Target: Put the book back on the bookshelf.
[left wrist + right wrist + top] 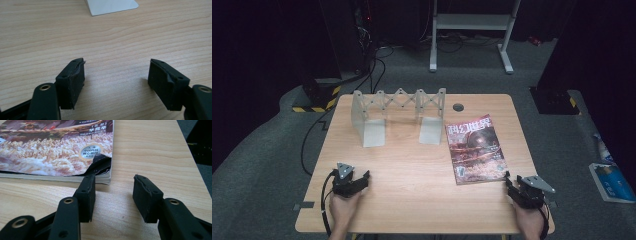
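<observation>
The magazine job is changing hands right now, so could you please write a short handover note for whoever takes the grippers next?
Left gripper: open, holding nothing, low over bare wood at the near left of the table.
Right gripper: open, holding nothing, at the near right; one of its fingers sits just short of the magazine's torn near corner.
Magazine: lies flat and closed, cover up, on the right half of the table.
Expanding bookend rack: stands at the far side with nothing in it.
Done: nothing gripped yet.
Left: probably grasp the magazine and stand it in the rack.
</observation>
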